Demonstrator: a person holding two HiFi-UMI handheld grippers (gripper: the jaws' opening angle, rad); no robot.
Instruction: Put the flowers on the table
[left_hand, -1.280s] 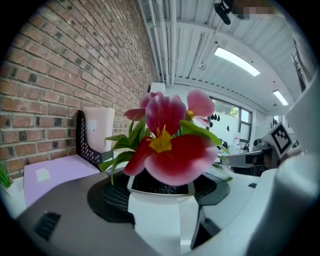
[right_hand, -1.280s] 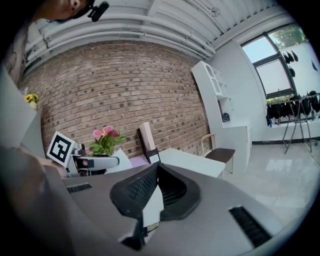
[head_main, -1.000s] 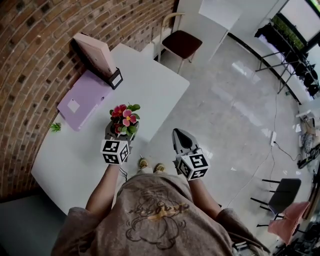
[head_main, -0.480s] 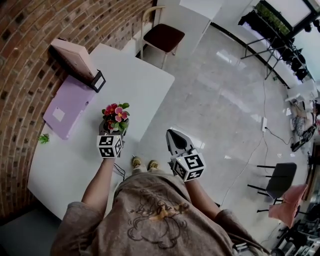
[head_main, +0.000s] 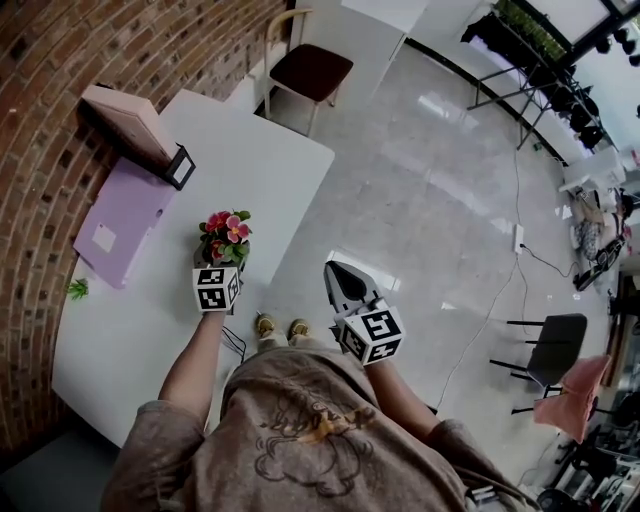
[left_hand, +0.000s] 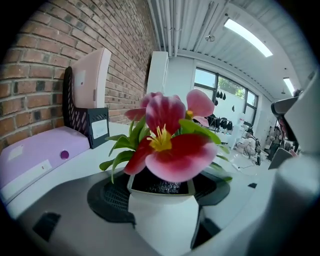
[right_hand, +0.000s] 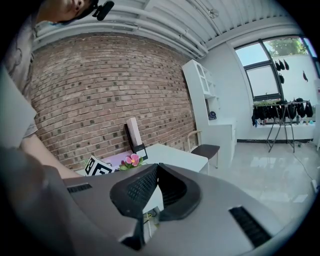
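Observation:
A white pot (left_hand: 162, 215) of pink and red flowers (head_main: 224, 236) sits between the black pads (left_hand: 112, 197) of my left gripper (head_main: 222, 258), which is shut on it. The pot is over the white table (head_main: 130, 320), near its right edge; whether it rests on the top is hidden. In the right gripper view the flowers (right_hand: 131, 160) show small beside the left gripper's marker cube. My right gripper (head_main: 345, 283) hangs over the floor to the right of the table, its jaws shut with nothing between them.
A lilac box (head_main: 120, 215) lies by the brick wall. Behind it a pink board stands in a black holder (head_main: 130, 120). A small green sprig (head_main: 77, 289) lies at the table's left edge. A chair (head_main: 305, 65) stands beyond the table's far end.
The view has drifted, so table and chair sit further left and up. The left gripper still holds the flower pot over the table's right part. The right gripper stays shut over the floor.

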